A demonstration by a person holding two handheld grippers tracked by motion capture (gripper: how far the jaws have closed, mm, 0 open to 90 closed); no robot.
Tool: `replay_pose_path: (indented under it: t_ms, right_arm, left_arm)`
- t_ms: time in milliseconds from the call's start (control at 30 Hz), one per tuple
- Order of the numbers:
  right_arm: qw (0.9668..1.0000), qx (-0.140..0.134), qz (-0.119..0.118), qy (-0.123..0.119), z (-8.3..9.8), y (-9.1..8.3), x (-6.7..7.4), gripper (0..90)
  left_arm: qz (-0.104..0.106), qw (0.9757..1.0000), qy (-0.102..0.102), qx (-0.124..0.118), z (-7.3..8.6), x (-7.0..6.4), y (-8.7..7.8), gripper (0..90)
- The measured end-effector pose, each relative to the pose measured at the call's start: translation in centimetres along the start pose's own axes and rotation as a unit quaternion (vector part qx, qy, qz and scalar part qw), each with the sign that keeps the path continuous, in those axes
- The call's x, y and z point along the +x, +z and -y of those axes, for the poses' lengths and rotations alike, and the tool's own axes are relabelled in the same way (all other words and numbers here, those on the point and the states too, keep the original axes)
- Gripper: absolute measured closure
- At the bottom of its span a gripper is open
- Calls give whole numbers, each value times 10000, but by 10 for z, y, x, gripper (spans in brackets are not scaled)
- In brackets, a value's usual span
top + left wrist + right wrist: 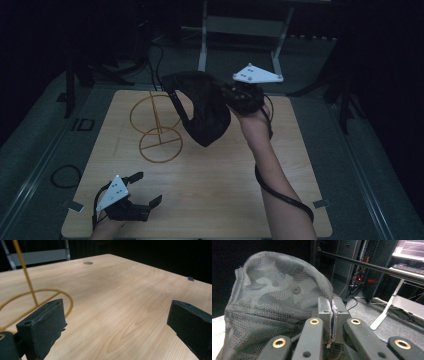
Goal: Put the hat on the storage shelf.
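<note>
While the table (210, 190) lay mostly bare, I held the dark cap (202, 110) aloft above it by its edge, right gripper (331, 315) clamped there, beside the gold wire stand (159, 130) probably meant to receive it; left gripper (142, 192) rested spread, empty.

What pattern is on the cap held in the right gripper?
A dark camouflage pattern with mesh patches on the cap, clearest in the right gripper view.

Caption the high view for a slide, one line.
Right gripper lifts a dark cap by its edge above the wooden table, beside a yellow wire stand; left gripper open.
</note>
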State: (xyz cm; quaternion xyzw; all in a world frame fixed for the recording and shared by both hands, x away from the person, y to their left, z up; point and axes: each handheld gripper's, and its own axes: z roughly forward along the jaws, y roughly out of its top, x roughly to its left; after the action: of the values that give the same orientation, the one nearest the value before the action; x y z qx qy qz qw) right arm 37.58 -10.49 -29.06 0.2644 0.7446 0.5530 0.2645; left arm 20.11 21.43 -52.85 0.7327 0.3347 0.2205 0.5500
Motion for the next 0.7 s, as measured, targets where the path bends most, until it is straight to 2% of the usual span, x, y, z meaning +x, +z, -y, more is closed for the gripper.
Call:
replay_pose_path:
  t_ms: [33,67,100,133,267,300,333,700]
  right_arm:
    - [10000,0,0,0,0,0,0,879]
    - [10000,64,21,-36,-4,12,3,879]
    - [10000,64,21,-36,-4,12,3,879]
    - [9999,131,0,-5,-7,24,7,879]
    - [9996,275,-46,-50,-9,45,16,879]
    - [9996,275,-46,-50,-9,45,16,879]
    - [9992,387,-74,-75,-8,57,22,878]
    - [9962,800,-328,-144,1,100,47,876]
  left_arm:
    - [0,10000,0,0,0,0,0,21]
    - [-28,10000,21,0,3,0,-1,21]
    - [-35,10000,15,12,4,0,-1,21]
    - [-31,10000,-24,7,7,1,-1,22]
    - [-46,10000,-53,6,10,3,-2,22]
    - [-46,10000,-53,6,10,3,-2,22]
    - [-66,10000,-31,16,11,4,-2,22]
    - [-51,9999,-142,-35,13,9,-4,22]
